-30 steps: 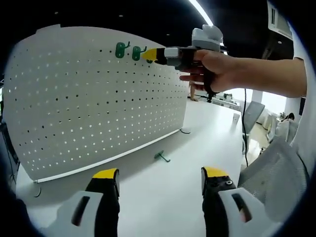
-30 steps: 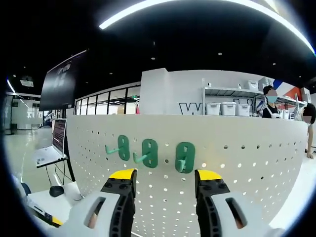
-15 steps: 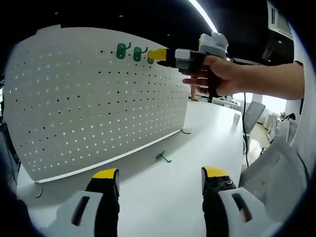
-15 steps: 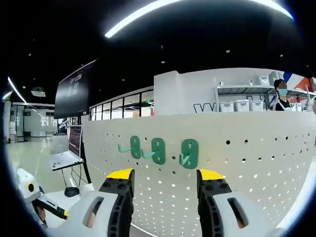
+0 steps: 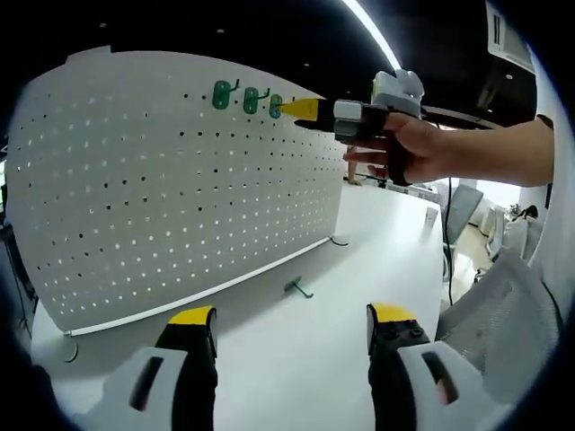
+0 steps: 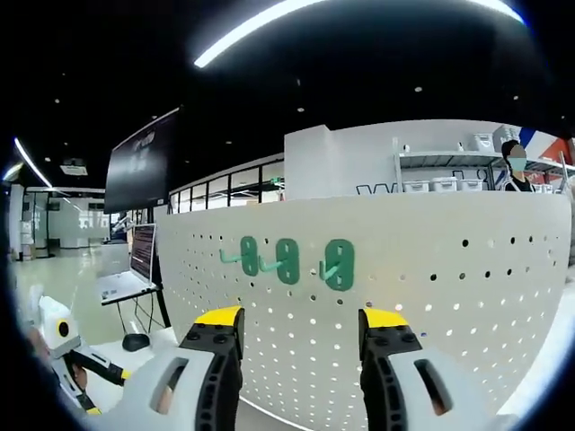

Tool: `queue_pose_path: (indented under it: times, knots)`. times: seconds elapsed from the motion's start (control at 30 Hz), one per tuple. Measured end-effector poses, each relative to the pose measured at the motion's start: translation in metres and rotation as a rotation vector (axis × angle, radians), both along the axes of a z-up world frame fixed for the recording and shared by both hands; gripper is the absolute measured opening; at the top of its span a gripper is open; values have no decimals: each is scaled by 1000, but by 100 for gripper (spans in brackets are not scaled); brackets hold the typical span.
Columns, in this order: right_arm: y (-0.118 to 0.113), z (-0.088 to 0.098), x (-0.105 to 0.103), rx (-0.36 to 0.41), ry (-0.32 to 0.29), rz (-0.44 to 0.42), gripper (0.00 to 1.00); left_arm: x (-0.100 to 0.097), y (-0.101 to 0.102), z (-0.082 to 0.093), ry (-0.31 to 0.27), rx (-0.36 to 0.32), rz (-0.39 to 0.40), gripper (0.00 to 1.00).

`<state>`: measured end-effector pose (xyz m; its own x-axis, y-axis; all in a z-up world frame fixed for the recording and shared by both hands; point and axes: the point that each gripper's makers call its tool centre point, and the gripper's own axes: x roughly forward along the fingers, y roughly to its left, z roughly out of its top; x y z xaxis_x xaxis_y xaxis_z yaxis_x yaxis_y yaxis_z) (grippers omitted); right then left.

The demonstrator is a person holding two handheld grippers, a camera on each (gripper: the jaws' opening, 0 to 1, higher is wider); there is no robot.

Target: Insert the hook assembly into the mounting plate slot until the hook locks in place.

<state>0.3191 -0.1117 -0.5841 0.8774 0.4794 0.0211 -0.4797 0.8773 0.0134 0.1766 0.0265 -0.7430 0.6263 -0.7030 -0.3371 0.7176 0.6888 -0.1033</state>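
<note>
Right gripper point(image 5: 301, 109) has drawn back from the pegboard point(image 5: 162, 189), uncovering a third green hook point(image 5: 276, 106) beside two others near the top edge. Its jaws stand apart, holding nothing. Left gripper point(image 5: 292, 325) hangs wide open over the white table point(image 5: 359, 233), where the left gripper view shows a loose green hook point(image 5: 296, 286) lying near the board's foot.

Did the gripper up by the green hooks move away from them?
Yes. In the left gripper view, the right gripper has backed off to the right along the pegboard, uncovering the third green hook.
</note>
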Motion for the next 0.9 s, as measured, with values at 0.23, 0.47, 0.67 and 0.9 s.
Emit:
queue_pose_path:
  times: [0.23, 0.47, 0.67, 0.9]
  knots:
    - [-3, -12, -19, -23, 12, 35, 50, -1, 1, -3, 3, 5, -2, 70]
    - [-5, -29, -39, -26, 40, 64, 51, -2, 0, -3, 5, 6, -4, 70]
    - [-10, -49, -57, -29, 77, 73, 51, -2, 1, -4, 9, 7, -6, 70]
    - [-17, -73, -73, -34, 121, 81, 52, -2, 1, -6, 14, 11, -7, 70]
